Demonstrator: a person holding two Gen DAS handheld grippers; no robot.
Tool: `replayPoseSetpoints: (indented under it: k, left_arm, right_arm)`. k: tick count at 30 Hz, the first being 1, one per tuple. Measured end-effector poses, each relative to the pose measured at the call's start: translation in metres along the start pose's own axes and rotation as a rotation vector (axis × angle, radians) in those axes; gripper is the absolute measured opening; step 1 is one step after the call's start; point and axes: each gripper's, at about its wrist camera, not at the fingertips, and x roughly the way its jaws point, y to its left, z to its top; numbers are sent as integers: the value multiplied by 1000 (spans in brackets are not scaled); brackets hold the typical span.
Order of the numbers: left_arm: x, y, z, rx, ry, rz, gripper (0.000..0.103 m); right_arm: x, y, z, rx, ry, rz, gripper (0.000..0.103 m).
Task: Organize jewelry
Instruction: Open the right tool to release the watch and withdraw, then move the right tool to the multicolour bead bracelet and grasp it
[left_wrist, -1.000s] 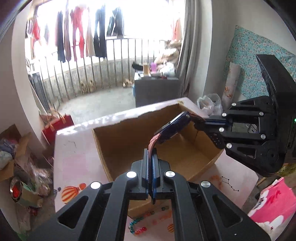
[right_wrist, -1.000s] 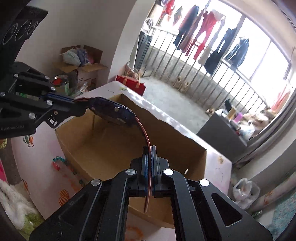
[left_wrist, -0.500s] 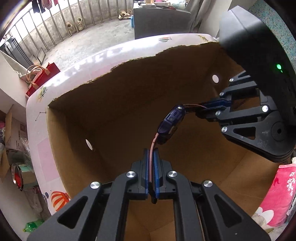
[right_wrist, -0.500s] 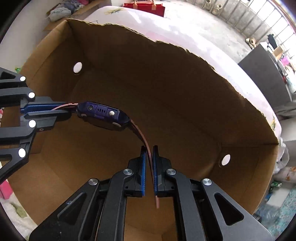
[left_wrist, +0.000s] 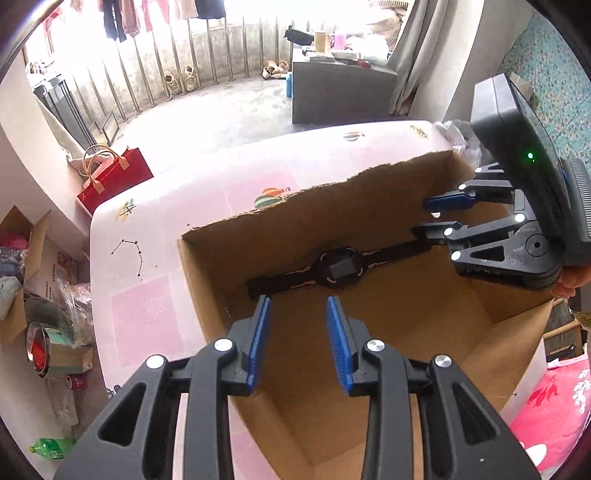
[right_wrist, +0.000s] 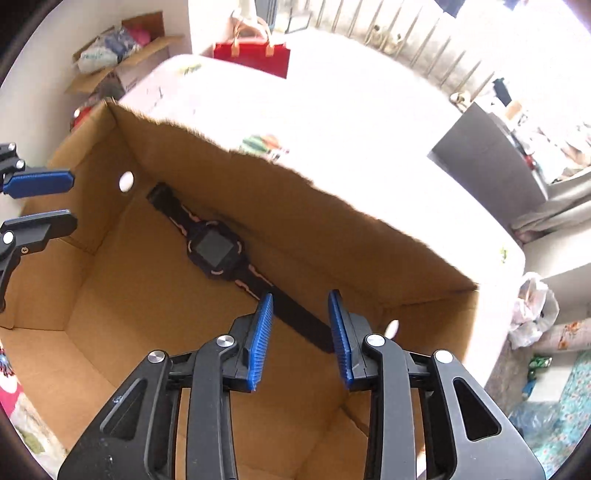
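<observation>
Watch deposited in cardboard box; both claws released.

The watch (left_wrist: 338, 268) lies flat on the box (left_wrist: 424, 332) floor along its far wall. Left claw (left_wrist: 297, 343) and right claw (right_wrist: 301, 336) have just opened; neither grips it.

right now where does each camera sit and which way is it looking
left wrist: sits on the left gripper, looking steeply down into the cardboard box at the smartwatch lying flat; its own open blue-padded fingers show, plus the right gripper at the right edge.
right wrist: sits on the right gripper, looking down into the box from the opposite end; its own open fingers show, with the left gripper at the left edge.
shared: the watch, the box, the pink table, the red bag.
</observation>
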Motion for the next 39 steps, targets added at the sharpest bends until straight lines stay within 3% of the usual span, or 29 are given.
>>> replayPoseSetpoints:
  k: [3,7,8,10,12,16,19,22,24,26,28,30,35,38,39]
  left_arm:
    - [-39,8,-22,-33,-101,-17,36]
    - [-98,7,-74,-56,-251,-49,55]
    - [-108,7,-88,-67,-276,-59,61]
    - [-118,3,-120,-76,-299,-66,71]
    - [-117,-3,-150,-96,-291,-34,79]
    - [-81,-27,-198,-112,-175,10,84]
    - [-46,-45,-222,-112,-92,77,84]
    - [-20,-54,-237,-109,-43,110,84]
    - [-8,-56,-241,-108,-19,125,84]
    - [-4,-55,-243,-118,-23,115,99]
    - [-3,-55,-247,-117,-35,124,99]
    - [-3,-55,-251,-120,-46,132,99]
    - [-7,-60,-257,-149,-68,168,99]
    - [-8,-61,-260,-161,-85,172,99]
    - [-9,-62,-262,-156,-98,175,99]
  right_arm:
    - [-50,3,-22,29,-148,13,37]
    - [-135,19,-81,68,-418,65,66]
    - [-149,23,-93,75,-468,66,70]
    - [-177,45,-133,98,-561,38,92]
    - [-187,67,-166,135,-620,-14,95]
    - [-160,69,-218,176,-534,-103,95]
    - [-124,82,-227,262,-451,-60,95]
    - [-100,87,-234,314,-380,-94,95]
    - [-111,94,-232,289,-408,-143,95]
    - [-134,93,-237,304,-510,-170,95]
    - [-153,92,-246,329,-645,-146,95]
    - [-152,89,-246,332,-702,-118,95]
    - [-113,96,-227,352,-560,-25,95]
    - [-97,99,-213,361,-534,32,94]
    - [-94,100,-208,356,-529,65,89]
